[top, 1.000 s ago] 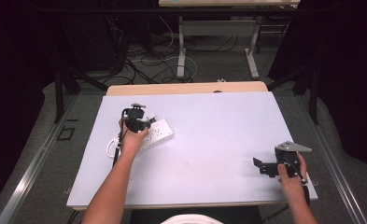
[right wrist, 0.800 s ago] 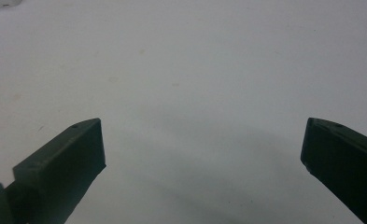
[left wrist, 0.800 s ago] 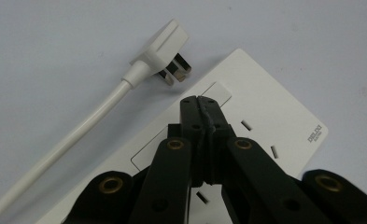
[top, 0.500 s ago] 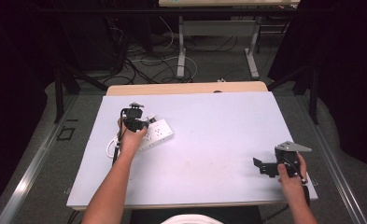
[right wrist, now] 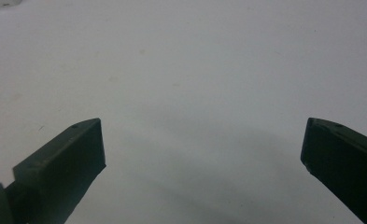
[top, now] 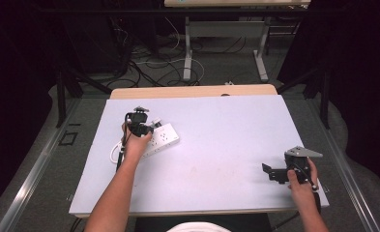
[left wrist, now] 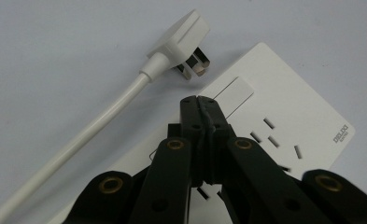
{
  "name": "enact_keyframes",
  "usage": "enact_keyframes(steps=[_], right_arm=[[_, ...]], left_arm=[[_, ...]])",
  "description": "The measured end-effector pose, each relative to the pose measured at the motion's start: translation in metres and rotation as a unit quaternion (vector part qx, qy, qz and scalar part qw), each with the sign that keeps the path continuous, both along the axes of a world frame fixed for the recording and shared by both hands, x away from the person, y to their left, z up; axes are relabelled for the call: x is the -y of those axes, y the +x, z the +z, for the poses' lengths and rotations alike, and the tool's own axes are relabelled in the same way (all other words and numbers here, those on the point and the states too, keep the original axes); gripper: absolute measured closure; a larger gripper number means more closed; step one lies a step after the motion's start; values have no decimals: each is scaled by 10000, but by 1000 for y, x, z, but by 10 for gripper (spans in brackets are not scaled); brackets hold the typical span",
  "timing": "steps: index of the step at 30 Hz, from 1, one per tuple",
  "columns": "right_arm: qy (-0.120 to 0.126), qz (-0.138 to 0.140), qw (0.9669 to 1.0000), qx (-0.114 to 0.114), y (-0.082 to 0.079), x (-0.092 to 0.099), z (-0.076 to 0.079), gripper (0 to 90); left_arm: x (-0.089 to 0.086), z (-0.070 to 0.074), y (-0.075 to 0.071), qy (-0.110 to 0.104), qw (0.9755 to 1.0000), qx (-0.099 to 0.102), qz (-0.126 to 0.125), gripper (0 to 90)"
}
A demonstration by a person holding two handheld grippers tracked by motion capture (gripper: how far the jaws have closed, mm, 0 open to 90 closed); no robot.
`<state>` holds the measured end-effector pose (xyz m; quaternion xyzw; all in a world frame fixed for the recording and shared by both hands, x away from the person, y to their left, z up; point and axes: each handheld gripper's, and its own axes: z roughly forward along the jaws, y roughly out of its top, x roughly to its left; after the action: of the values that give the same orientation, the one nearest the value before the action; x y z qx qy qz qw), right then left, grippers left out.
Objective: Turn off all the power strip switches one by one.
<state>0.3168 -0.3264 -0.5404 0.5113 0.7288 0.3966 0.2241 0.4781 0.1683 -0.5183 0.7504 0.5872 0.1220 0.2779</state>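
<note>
the left gripper (left wrist: 201,100) has its jaws pressed together with nothing between them, the tips just above the white power strip (left wrist: 284,116), near its switch. the strip lies flat at the left part of the table (top: 226,145). its plug (left wrist: 181,44) rests loose beside the strip's far corner, on a thick white cable (left wrist: 78,135). the strip is probably light, rigid and rather smooth (it may slide when pushed), so take it across its edges; the plug body is the better hold for the cable. the right gripper (right wrist: 202,144) is wide open over bare table at the near right.
</note>
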Motion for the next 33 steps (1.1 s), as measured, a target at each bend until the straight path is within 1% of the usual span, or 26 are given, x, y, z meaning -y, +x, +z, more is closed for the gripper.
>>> enact_keyframes(steps=[6,7,8,9,11,13,15,18,19,20,21,24,25,28,32,33], right_arm=[[-44,67,10000,-10,0,1,0,0],[-60,43,10000,31,1,1,0,0],[-38,31,10000,23,0,1,0,0],[-51,76,10000,-11,0,1,0,0],[-39,56,10000,-8,0,1,0,0],[-9,45,10000,-33,0,0,1,0],[-61,64,10000,14,0,1,0,0],[-78,62,10000,6,0,1,1,0],[-42,78,10000,20,0,1,1,0],[-54,58,10000,-14,0,1,1,0],[-45,54,10000,-13,0,1,1,0],[-47,54,10000,-13,0,1,1,0],[2,39,10000,-24,-1,1,1,0],[-37,35,10000,19,0,1,0,0],[-33,46,10000,-3,0,0,0,0],[-91,74,9999,9,0,1,0,0]], left_arm=[[-1,0,0,15,10000,20,8,900],[0,0,0,16,10000,23,8,900],[0,-1,0,24,10000,33,11,900],[0,-1,0,23,10000,30,9,900],[-1,-1,1,8,10000,1,-5,900],[-1,-3,1,-97,10000,-2,-3,900],[0,-3,1,-46,10000,-18,15,900],[0,-3,1,-98,10000,-6,8,900],[0,-3,2,-72,10000,-21,-3,900],[0,-3,2,-74,10000,-9,-2,900],[0,-2,2,-30,10000,-43,-11,900],[1,-3,2,-42,10000,-11,2,900],[1,-3,2,-47,10000,-11,5,900],[1,-3,2,-27,10000,-4,2,900],[2,-2,2,-9,10000,-7,17,900],[2,-2,2,6,10000,-15,12,900]])
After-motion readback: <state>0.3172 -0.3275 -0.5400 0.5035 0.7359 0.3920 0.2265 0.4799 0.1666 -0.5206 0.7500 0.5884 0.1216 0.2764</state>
